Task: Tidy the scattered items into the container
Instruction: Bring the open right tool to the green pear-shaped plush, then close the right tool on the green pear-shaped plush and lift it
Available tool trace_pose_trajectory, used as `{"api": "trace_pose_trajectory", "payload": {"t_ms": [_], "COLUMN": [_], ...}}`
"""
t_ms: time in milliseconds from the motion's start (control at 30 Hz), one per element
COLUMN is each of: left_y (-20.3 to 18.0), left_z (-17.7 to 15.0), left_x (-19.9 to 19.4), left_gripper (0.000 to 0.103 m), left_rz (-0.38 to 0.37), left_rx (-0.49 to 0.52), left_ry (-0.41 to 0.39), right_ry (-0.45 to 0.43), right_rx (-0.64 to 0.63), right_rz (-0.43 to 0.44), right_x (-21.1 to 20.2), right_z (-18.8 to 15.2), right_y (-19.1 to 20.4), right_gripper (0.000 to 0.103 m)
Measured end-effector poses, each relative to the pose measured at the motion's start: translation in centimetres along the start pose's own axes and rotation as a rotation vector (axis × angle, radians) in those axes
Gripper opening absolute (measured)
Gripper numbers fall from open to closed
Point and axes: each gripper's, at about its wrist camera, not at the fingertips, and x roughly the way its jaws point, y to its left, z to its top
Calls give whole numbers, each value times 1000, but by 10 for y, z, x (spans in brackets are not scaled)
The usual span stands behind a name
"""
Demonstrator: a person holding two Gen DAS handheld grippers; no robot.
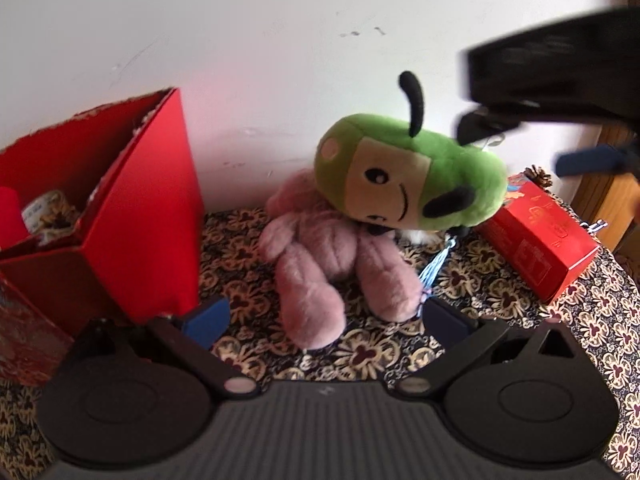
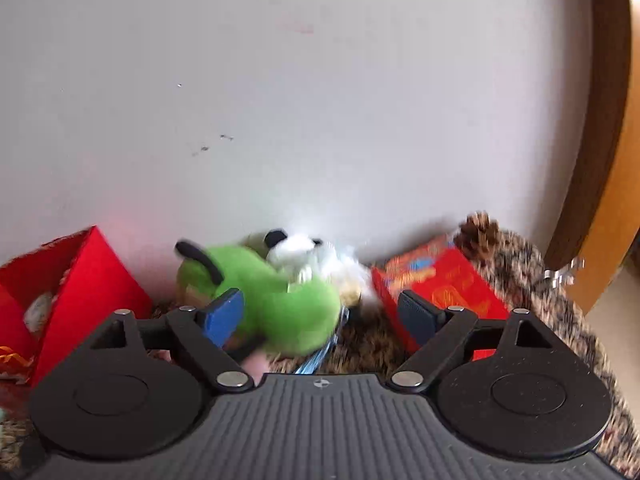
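The green plush toy [image 1: 408, 176], with its tan face and black stalk, is tipped over on top of the pink plush bear [image 1: 332, 256], which sprawls on the patterned cloth. A white plush [image 2: 304, 252] peeks out behind them, against the wall. The red box [image 1: 536, 236] lies flat just to the right. The open red container [image 1: 132, 216] stands off to the left with some stuff already inside.
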Motion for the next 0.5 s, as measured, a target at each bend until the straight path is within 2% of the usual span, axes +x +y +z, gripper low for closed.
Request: {"api": "trace_pose_trajectory", "payload": {"t_ms": [100, 167, 333, 467, 500], "left_y": [-3, -7, -14, -18, -18], "left_z": [0, -2, -4, 0, 0], "left_x": [-2, -1, 7, 9, 11], "left_gripper": [102, 102, 102, 102, 102], "left_rz": [-23, -38, -52, -52, -56], "left_rx": [4, 15, 40, 105, 119], "left_ry": [-14, -9, -3, -58, -65], "right_ry": [18, 46, 107, 203, 198], "right_rx": [-39, -29, 28, 19, 4], "right_rz": [-22, -6, 97, 222, 222], "right_x": [20, 30, 31, 27, 25], "right_z": [6, 8, 6, -5, -5], "right_y": [6, 4, -11, -11, -9], "right_gripper": [86, 85, 80, 79, 78]}}
